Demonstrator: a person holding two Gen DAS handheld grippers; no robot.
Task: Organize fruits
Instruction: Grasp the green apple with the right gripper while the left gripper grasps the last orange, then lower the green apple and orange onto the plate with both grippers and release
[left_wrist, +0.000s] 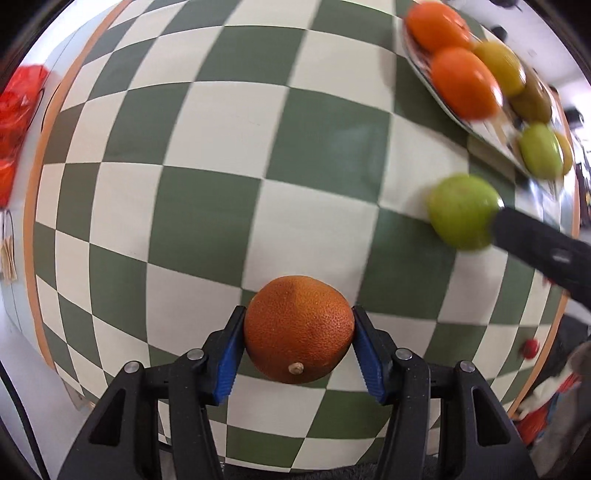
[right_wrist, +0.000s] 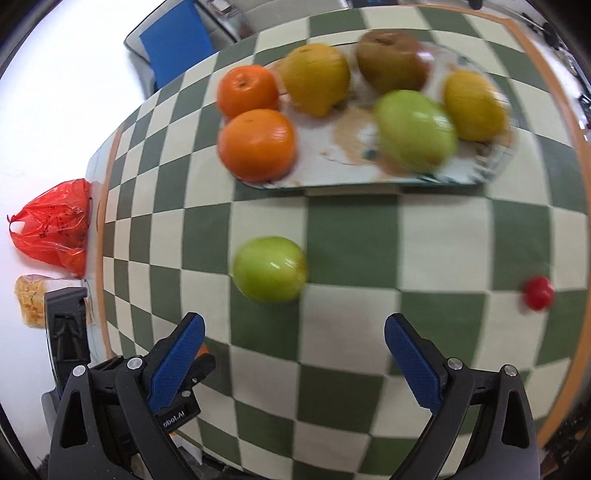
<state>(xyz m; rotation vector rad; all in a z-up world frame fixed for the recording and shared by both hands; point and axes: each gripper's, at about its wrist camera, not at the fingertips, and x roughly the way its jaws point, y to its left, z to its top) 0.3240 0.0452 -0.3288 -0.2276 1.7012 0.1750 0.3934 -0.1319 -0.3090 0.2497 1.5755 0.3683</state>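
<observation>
At the far left edge of the right wrist view a red plastic bag (right_wrist: 55, 225) lies off the side of the green-and-cream checkered tablecloth (right_wrist: 354, 236). The left gripper (left_wrist: 299, 334) is clamped on an orange (left_wrist: 298, 328), its blue pads (left_wrist: 229, 354) pressed against the fruit on both sides, stem end facing the camera, held over the cloth. To the right, a loose green apple (right_wrist: 269, 269) rests on the cloth, ahead of the right gripper (right_wrist: 295, 354) and nearer its left finger; the jaws stand wide apart with nothing between them. Beyond the apple, a plate (right_wrist: 325, 162) holds two oranges (right_wrist: 256, 146) at its left, then a yellow fruit (right_wrist: 317, 83), a brown fruit (right_wrist: 393, 61), a second green apple (right_wrist: 415, 131) and another yellow fruit (right_wrist: 474, 105). A small red object (right_wrist: 538, 292) sits on the cloth at far right, well apart from the plate.
</observation>
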